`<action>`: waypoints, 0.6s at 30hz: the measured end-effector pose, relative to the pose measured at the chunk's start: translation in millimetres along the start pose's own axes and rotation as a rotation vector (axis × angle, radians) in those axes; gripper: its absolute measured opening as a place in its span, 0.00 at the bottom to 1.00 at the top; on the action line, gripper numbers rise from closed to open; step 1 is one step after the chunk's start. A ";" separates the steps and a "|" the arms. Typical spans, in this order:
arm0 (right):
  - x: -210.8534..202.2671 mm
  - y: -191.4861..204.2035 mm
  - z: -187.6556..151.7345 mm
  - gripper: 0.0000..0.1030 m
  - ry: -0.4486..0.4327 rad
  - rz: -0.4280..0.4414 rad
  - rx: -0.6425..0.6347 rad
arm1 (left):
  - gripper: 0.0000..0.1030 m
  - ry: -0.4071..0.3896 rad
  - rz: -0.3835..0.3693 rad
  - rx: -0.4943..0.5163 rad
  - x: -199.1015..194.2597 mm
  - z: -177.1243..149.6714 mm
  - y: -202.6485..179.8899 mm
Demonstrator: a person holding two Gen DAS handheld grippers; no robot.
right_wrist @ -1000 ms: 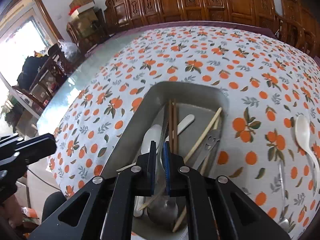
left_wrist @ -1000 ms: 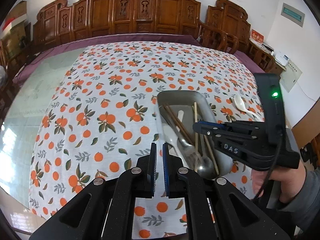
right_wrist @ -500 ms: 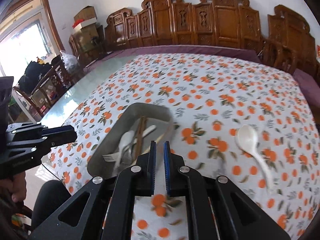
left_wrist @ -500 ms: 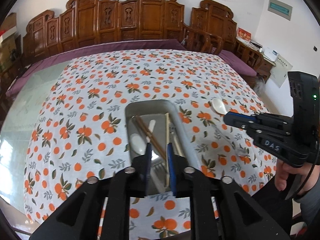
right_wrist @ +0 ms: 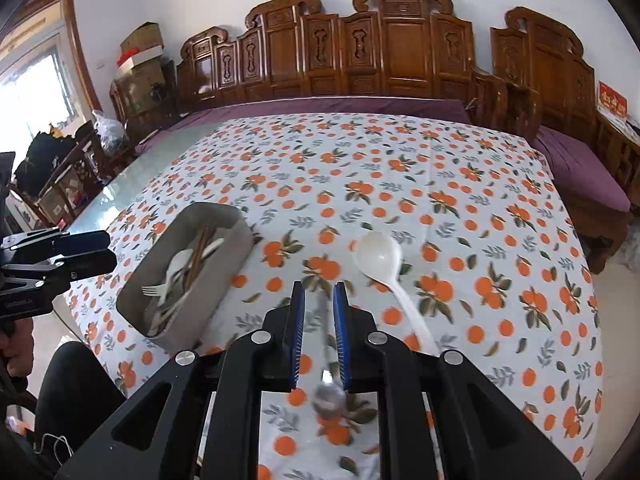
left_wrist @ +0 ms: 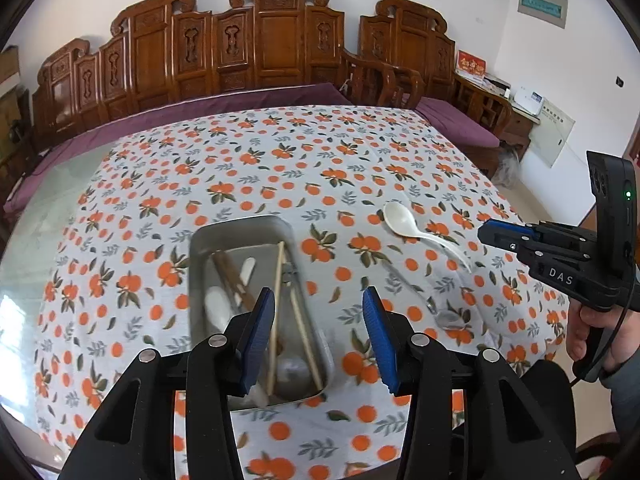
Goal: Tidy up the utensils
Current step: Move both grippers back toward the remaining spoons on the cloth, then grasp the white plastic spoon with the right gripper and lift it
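Observation:
A metal tray (left_wrist: 198,248) (right_wrist: 230,220) on the orange-print tablecloth holds chopsticks, white spoons and a fork. A white ceramic spoon (left_wrist: 404,222) (right_wrist: 378,256) lies on the cloth right of the tray. A metal spoon (right_wrist: 330,394) (left_wrist: 444,316) lies nearer the front edge. My left gripper (left_wrist: 318,336) is open and empty above the tray's near right corner. My right gripper (right_wrist: 319,332) is partly open, its jaws either side of the metal spoon's handle, above it and not clamped. The right gripper also shows in the left wrist view (left_wrist: 490,234).
Carved wooden chairs (left_wrist: 276,40) line the far side of the table. A bare glass strip (left_wrist: 52,192) runs along the table's left side. A cabinet (left_wrist: 512,112) stands at the right wall. The table's front edge is close below both grippers.
Both grippers pulled back and up from the tray. The left gripper opened wide. The right gripper swung right to the metal spoon and opened slightly.

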State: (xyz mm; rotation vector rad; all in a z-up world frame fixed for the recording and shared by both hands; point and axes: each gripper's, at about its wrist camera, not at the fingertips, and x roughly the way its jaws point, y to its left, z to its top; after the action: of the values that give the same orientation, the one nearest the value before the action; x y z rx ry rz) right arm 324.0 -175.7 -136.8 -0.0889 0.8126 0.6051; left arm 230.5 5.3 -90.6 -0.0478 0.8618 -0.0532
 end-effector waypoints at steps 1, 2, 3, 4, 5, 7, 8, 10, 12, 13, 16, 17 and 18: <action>-0.6 -6.0 -1.2 0.19 0.002 -0.007 -0.003 | 0.42 0.002 0.000 0.002 2.4 0.7 -3.9; -1.2 -9.7 -1.9 0.21 0.004 -0.012 -0.004 | 0.42 0.005 0.001 0.003 4.4 1.5 -6.8; -0.9 -16.2 -2.6 0.23 0.006 -0.017 -0.002 | 0.43 0.007 0.003 0.003 6.4 2.1 -9.5; 0.3 -22.3 -3.3 0.24 0.010 -0.019 -0.001 | 0.44 0.009 0.006 0.002 9.1 2.9 -13.1; 2.0 -25.4 -3.9 0.24 0.015 -0.017 0.000 | 0.44 0.006 0.011 0.001 10.3 3.4 -15.2; 10.4 -36.6 -6.1 0.25 0.040 -0.015 -0.005 | 0.49 -0.004 0.019 -0.006 12.1 4.6 -19.2; 13.2 -39.0 -6.6 0.25 0.048 -0.019 -0.006 | 0.50 -0.005 0.021 -0.010 14.2 5.4 -20.9; 25.4 -48.4 -9.0 0.25 0.076 -0.017 -0.011 | 0.50 -0.006 0.028 -0.021 18.2 6.9 -24.3; 38.6 -55.5 -9.9 0.25 0.100 -0.024 -0.023 | 0.50 -0.001 0.029 -0.027 22.3 7.9 -27.6; 44.9 -58.6 -10.0 0.25 0.113 -0.025 -0.026 | 0.51 0.003 0.032 -0.029 25.0 8.0 -29.7; 64.7 -67.2 -10.0 0.28 0.146 -0.026 -0.035 | 0.52 0.020 0.031 -0.027 33.1 6.7 -36.6; 71.2 -70.1 -9.6 0.30 0.154 -0.025 -0.036 | 0.52 0.031 0.029 -0.027 37.7 5.4 -39.3; 79.0 -73.1 -8.7 0.32 0.164 -0.020 -0.035 | 0.52 0.043 0.026 -0.025 42.4 3.7 -42.1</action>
State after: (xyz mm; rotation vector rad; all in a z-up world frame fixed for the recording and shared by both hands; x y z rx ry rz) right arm 399.6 -201.6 -209.6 -0.1802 0.9584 0.5990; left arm 259.7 -39.4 -117.7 -0.0591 0.9059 -0.0192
